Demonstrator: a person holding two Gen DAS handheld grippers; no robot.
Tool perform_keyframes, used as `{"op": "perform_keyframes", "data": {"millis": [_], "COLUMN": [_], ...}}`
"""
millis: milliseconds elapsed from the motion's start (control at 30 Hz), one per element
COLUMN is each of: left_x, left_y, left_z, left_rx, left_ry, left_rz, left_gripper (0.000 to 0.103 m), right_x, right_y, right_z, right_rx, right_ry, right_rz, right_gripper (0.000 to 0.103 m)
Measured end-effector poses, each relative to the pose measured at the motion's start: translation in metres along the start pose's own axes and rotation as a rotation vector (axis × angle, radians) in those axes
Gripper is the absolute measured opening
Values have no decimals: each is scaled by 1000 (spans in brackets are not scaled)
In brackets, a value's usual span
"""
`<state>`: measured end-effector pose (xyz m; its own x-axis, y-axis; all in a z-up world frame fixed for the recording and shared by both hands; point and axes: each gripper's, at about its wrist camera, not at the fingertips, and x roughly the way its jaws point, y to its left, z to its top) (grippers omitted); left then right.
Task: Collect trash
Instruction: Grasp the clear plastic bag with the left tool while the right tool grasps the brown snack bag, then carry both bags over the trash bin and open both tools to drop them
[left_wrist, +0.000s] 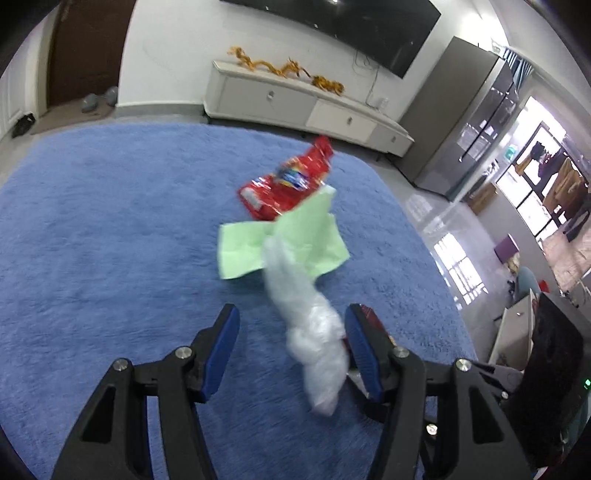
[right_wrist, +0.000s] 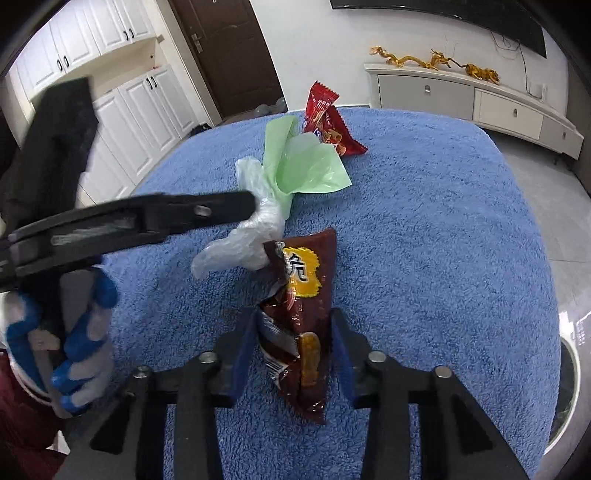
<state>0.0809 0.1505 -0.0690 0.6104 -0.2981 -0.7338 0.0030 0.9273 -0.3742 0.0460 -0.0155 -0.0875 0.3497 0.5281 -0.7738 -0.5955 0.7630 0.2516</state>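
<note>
Blue shag carpet covers the floor ahead, with a long white TV cabinet against the far wall and glossy tile off the rug's right edge. Four pieces of trash lie in a loose line down the middle of the rug. Farthest away sits a red snack wrapper, overlapped at its near end by a pale green bag. A crumpled clear plastic bag trails from the green one back between the fingers of the left gripper, whose jaws are spread wide with the plastic touching only the right-hand pad. The right gripper is likewise parted, straddling a dark brown chip bag without pinching it. Wide bare carpet lies to the left of the trash.
</note>
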Motion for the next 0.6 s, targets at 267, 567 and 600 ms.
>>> {"op": "perform_keyframes", "data": {"millis": [267,567,600], "left_x": [21,-1,-5], "left_y": [-22,-41,-46], "left_z": [-9,-27,-28], "left_rx": [38,62,73], "left_ry": [31,12,3], "left_rz": [9,-5,-6], "left_gripper": [42,28,28], "right_x": [-33,-77,-82], "right_y": [-25,-53,-57], "right_z": [-24,-44,-46], "right_rx": [50,148,158], "right_ry": [-47,-137,-153], "right_rz": [-21,-32,-33], "right_gripper": [33,33,33]}}
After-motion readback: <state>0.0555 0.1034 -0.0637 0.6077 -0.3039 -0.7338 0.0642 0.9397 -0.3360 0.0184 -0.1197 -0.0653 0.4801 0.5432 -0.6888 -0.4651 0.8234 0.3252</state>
